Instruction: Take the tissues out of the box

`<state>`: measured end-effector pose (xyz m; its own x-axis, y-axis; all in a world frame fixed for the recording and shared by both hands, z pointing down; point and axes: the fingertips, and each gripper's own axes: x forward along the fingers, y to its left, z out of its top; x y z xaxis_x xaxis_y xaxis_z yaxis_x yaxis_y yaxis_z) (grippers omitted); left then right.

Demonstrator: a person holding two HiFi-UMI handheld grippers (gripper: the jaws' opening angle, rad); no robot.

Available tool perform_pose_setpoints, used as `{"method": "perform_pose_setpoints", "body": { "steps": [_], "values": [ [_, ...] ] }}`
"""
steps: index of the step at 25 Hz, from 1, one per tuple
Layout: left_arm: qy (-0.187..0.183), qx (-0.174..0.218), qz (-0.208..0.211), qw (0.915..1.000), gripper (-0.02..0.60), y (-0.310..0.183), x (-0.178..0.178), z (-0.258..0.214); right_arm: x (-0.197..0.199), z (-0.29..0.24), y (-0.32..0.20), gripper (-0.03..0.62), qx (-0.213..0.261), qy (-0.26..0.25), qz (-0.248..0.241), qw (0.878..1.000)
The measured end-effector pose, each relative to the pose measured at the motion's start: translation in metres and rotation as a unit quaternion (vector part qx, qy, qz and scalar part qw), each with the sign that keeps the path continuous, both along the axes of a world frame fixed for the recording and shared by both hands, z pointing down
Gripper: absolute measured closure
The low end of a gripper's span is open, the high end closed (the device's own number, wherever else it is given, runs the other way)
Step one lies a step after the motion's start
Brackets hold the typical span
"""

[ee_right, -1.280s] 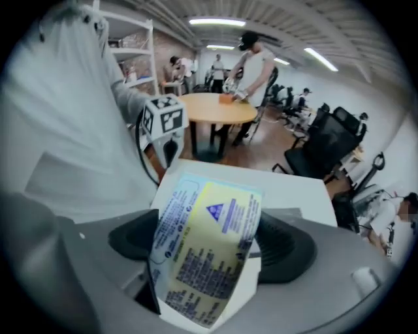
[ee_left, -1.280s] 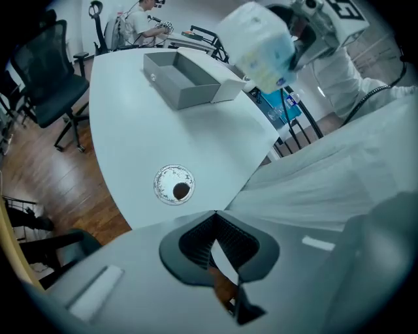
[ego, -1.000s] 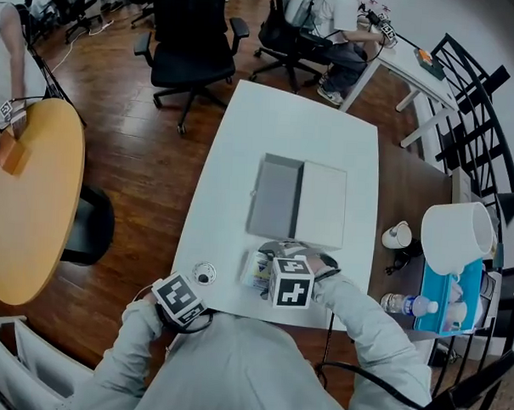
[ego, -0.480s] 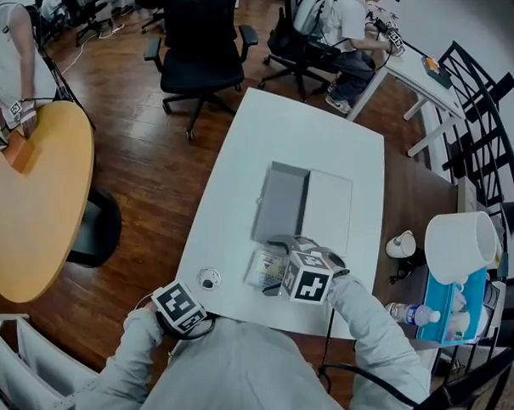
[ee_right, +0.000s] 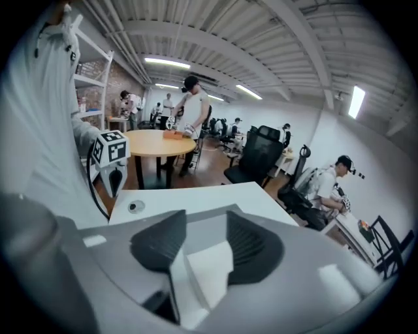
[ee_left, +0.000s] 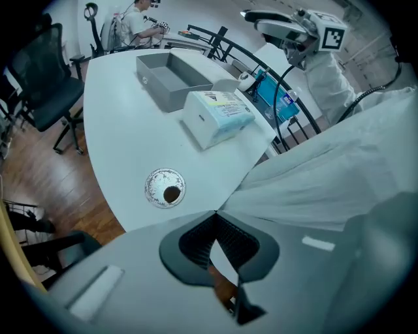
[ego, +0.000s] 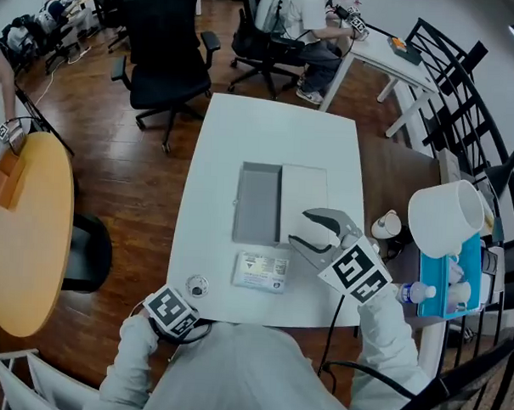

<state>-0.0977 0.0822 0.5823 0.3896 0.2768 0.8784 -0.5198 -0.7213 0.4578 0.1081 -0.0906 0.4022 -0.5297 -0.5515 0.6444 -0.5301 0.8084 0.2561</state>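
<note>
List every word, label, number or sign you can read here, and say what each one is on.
No text here can be read.
Tissue pack: there is a printed label on its top, too small to read in the head view and blurred in the left gripper view.
Grey box: no print shows.
Table: no print shows.

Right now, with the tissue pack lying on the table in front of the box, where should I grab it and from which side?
Probably from straight above, fingers across its short width, on the two long edges. The tissue pack lies flat, label up, long side parallel to the table's front edge, just clear of the gray box. The right gripper, empty and closing, is nearest.
</note>
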Motion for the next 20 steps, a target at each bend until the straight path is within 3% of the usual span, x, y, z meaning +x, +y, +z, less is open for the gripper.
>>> {"method": "perform_pose_setpoints", "body": {
  "steps": [2,6,9,13,20],
  "values": [
    [0.002,-0.003,0.011,0.9999,0.565,-0.001,0.005,-0.001,0.011,0.013,0.011,0.587,-0.024,0.006,0.015,1.0],
    [-0.007,0.0,0.034,0.9994,0.566,-0.01,0.011,-0.005,0.013,0.051,0.054,0.591,-0.115,0.014,-0.009,0.993],
    [-0.01,0.008,0.037,0.9992,0.566,-0.019,0.016,-0.01,0.014,0.076,0.081,0.591,-0.156,0.032,-0.028,0.987],
    [-0.022,0.012,0.045,0.9987,0.565,-0.023,0.019,-0.013,0.015,0.087,0.097,0.591,-0.186,0.027,-0.04,0.981],
    [-0.078,0.023,0.115,0.99,0.566,-0.03,0.009,-0.027,0.024,0.099,0.107,0.591,-0.203,0.045,-0.052,0.977]
  ]
}}
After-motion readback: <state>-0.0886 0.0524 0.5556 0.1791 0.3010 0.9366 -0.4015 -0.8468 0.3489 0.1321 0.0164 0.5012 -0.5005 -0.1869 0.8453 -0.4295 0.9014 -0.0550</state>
